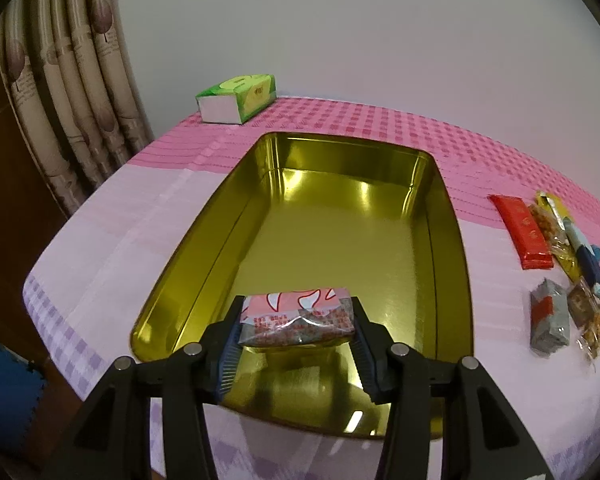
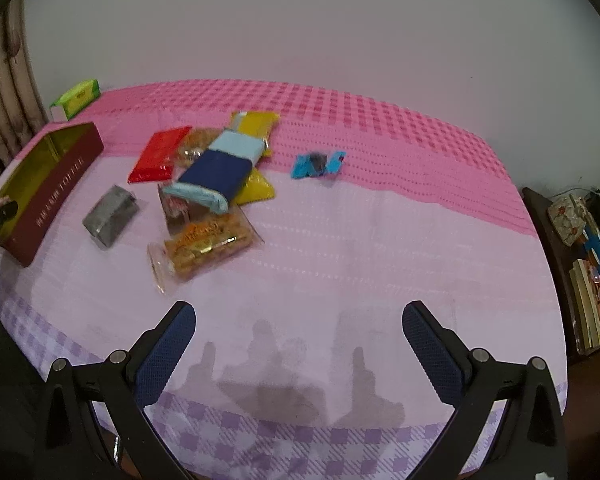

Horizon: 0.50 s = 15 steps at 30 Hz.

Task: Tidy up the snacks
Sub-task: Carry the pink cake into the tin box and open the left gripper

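Observation:
My left gripper [image 1: 296,320] is shut on a pink and white snack packet [image 1: 298,316], held just above the near end of the gold tin tray [image 1: 228,216]. The tin's dark red outer wall [image 2: 56,200] shows in the right wrist view at the left. My right gripper [image 2: 300,320] stands open over bare cloth with nothing between its fingers. Beyond it lies a pile of snacks: a red bar [image 2: 160,154], a grey packet [image 2: 110,216], a blue and light-blue pack [image 2: 220,168], a clear bag of orange snacks [image 2: 204,248], yellow packets [image 2: 256,190] and a small blue candy [image 2: 318,164].
A green tissue box [image 1: 238,98] stands at the back left of the table, near the curtain [image 1: 72,92]. The pink and lilac cloth [image 2: 360,240] covers the table. A dark shelf with books [image 2: 584,272] stands to the right of the table.

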Each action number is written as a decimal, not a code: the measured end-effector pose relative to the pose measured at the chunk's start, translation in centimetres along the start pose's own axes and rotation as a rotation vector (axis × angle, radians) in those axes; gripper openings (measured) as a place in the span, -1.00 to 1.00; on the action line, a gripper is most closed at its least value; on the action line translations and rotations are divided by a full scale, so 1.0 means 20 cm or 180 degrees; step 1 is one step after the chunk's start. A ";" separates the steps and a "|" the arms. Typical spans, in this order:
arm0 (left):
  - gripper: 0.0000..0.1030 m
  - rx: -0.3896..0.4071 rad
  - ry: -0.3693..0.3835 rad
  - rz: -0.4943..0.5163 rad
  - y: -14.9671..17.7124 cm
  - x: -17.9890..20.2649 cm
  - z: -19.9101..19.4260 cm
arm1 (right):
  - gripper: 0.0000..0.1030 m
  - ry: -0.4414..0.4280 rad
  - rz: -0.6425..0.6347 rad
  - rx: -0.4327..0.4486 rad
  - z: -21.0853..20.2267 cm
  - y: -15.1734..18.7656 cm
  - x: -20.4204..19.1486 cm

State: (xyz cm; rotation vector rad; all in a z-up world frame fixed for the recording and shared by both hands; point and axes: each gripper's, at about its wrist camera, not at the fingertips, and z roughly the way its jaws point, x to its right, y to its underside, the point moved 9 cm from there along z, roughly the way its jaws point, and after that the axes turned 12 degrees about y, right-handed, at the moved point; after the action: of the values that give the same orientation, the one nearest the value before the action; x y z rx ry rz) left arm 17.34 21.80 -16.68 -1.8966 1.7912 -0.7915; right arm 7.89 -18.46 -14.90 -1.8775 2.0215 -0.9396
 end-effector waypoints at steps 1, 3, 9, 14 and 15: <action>-0.05 -0.0009 0.0005 -0.0007 0.00 0.00 0.01 | 1.00 0.0007 -0.0024 -0.0008 0.01 0.01 -0.01; -0.05 -0.0037 -0.0002 0.0000 0.01 -0.01 0.05 | 1.00 0.0008 -0.0072 -0.0021 0.04 0.02 -0.03; -0.05 -0.0057 -0.0013 0.0045 0.03 -0.01 0.10 | 1.00 -0.0025 -0.0144 -0.0074 0.10 0.06 -0.08; -0.05 -0.0067 0.0012 0.0047 0.03 -0.01 0.13 | 1.00 -0.0051 -0.0144 -0.0109 0.13 0.08 -0.10; -0.05 -0.0071 0.0014 0.0047 0.03 -0.01 0.14 | 1.00 -0.0053 -0.0145 -0.0110 0.13 0.09 -0.11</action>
State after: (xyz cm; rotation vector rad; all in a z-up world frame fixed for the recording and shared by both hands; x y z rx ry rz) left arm 18.74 21.76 -19.11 -1.8950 1.8216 -0.7743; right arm 8.32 -17.26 -18.52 -1.9504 2.0060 -0.9029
